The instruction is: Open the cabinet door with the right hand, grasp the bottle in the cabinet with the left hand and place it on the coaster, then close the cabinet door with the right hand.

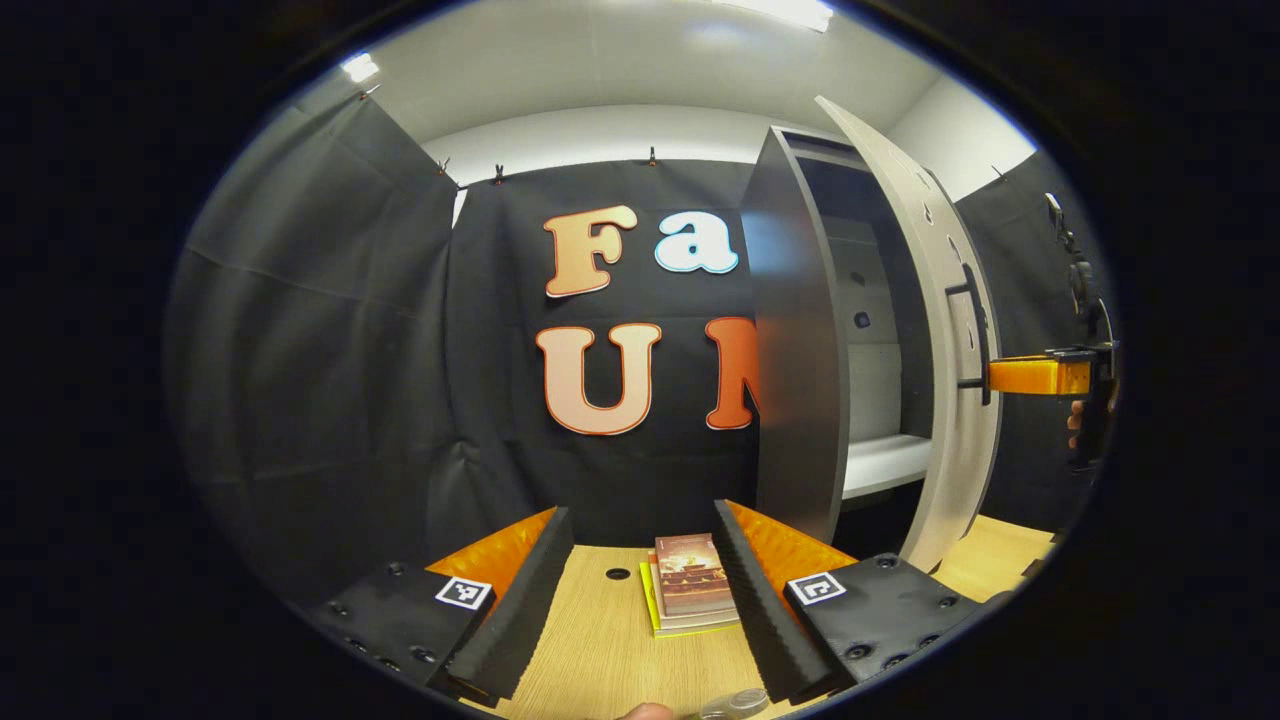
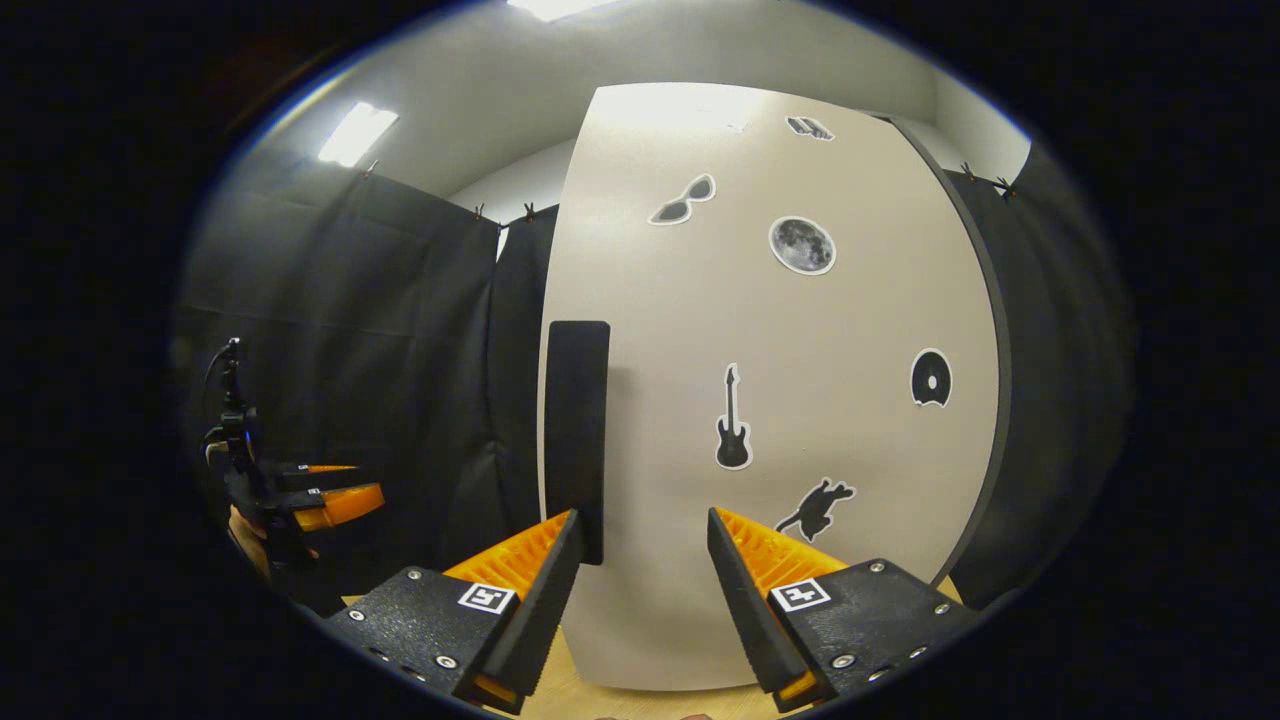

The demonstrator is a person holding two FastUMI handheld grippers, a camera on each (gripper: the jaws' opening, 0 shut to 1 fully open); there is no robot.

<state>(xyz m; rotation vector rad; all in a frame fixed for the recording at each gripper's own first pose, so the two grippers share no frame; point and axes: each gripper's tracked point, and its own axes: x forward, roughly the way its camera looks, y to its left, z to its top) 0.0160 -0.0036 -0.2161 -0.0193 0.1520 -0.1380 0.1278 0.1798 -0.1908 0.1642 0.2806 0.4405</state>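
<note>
In the left gripper view the cabinet (image 1: 795, 350) stands on the right of the wooden table, its pale door (image 1: 945, 300) swung partly outward. Inside, a white shelf (image 1: 885, 460) shows; the dark side panel hides the rest. My right gripper (image 1: 1050, 375) reaches the door's black handle (image 1: 975, 330) from the far right. In the right gripper view the door (image 2: 800, 400) carries stickers, and the right gripper (image 2: 642, 515) stands open with one fingertip (image 2: 570, 525) by the lower end of the handle (image 2: 577, 430). The left gripper (image 1: 640, 515) is open over the table and holds nothing.
A small stack of books (image 1: 690, 590) lies on the table (image 1: 590, 650) just ahead of the left gripper, next to a small round hole (image 1: 617, 573). A clear round object (image 1: 735, 703) and a fingertip (image 1: 645, 712) show at the bottom edge. The left gripper (image 2: 320, 495) hangs left of the door.
</note>
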